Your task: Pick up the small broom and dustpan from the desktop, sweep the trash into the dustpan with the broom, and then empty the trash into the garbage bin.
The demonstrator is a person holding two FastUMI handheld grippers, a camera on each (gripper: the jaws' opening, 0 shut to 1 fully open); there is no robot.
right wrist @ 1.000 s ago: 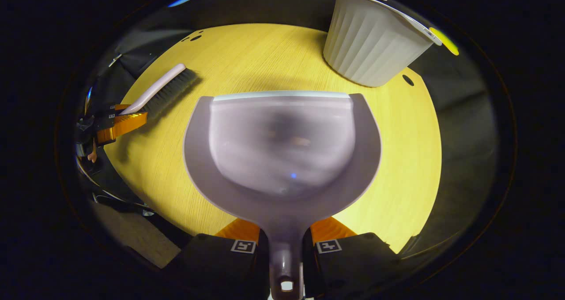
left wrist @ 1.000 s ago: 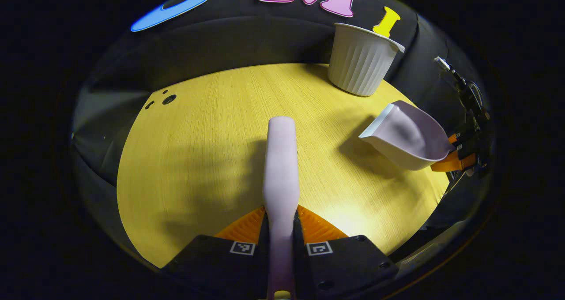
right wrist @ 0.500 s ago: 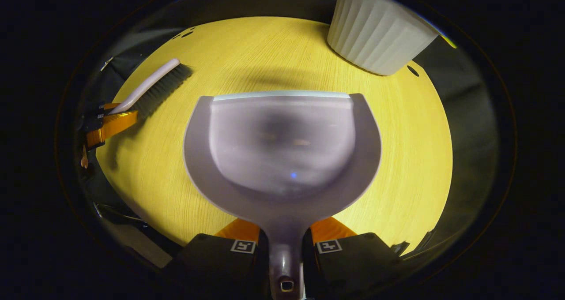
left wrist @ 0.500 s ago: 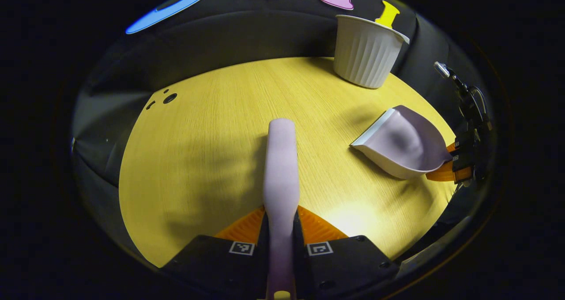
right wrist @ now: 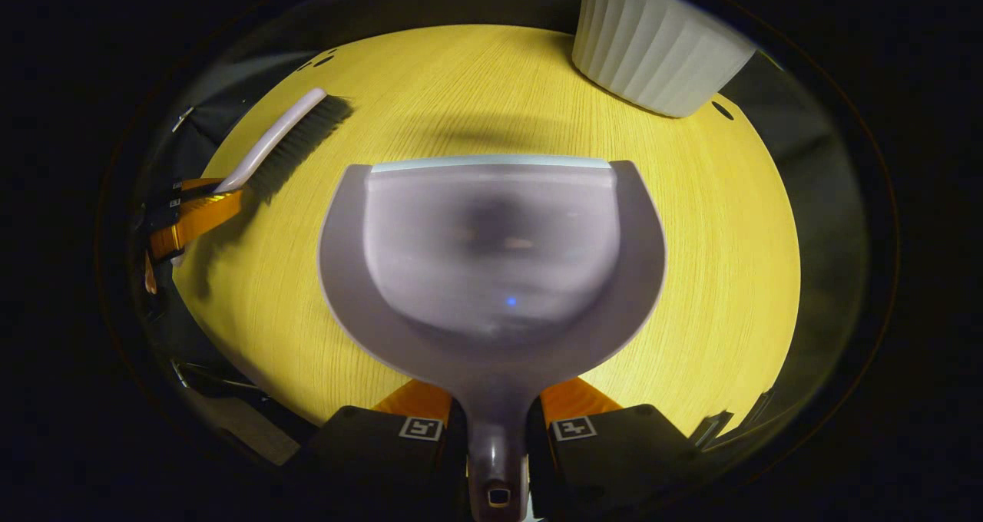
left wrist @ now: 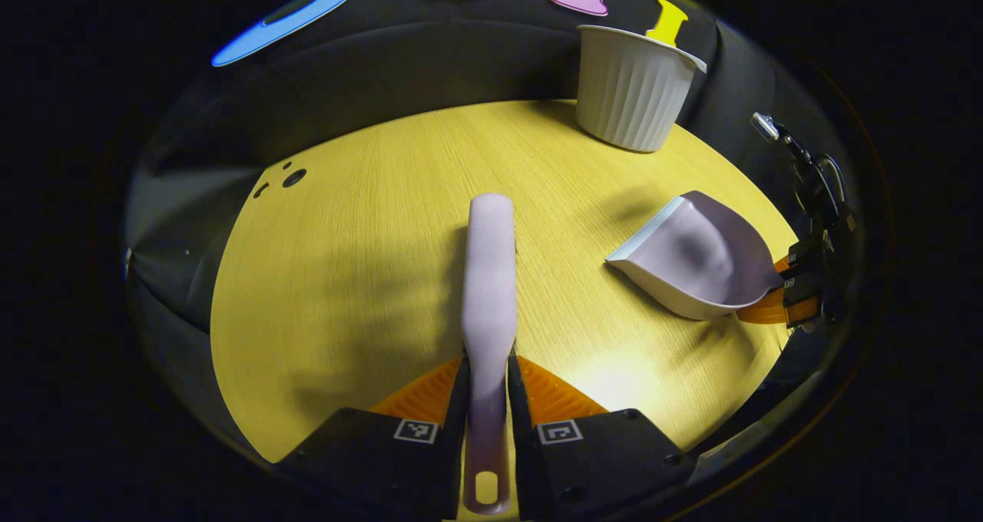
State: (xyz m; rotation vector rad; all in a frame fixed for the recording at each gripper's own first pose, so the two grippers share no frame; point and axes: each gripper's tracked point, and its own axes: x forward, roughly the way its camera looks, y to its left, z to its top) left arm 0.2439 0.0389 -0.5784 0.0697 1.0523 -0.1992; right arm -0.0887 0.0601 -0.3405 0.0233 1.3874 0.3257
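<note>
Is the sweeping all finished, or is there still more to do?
Nearly finished, it seems. I see no trash on the desktop, and the dustpan looks empty, so it was probably tipped into the garbage bin. The left gripper is shut on the broom, the right gripper on the dustpan. Putting both down is probably what's left.

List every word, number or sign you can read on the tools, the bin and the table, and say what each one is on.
No readable text.
Broom, dustpan, bin, table: no writing shows on any of them.
Left gripper: two square coded markers; they are patterns, not words.
Right gripper: two similar markers, also without letters or numbers.
</note>
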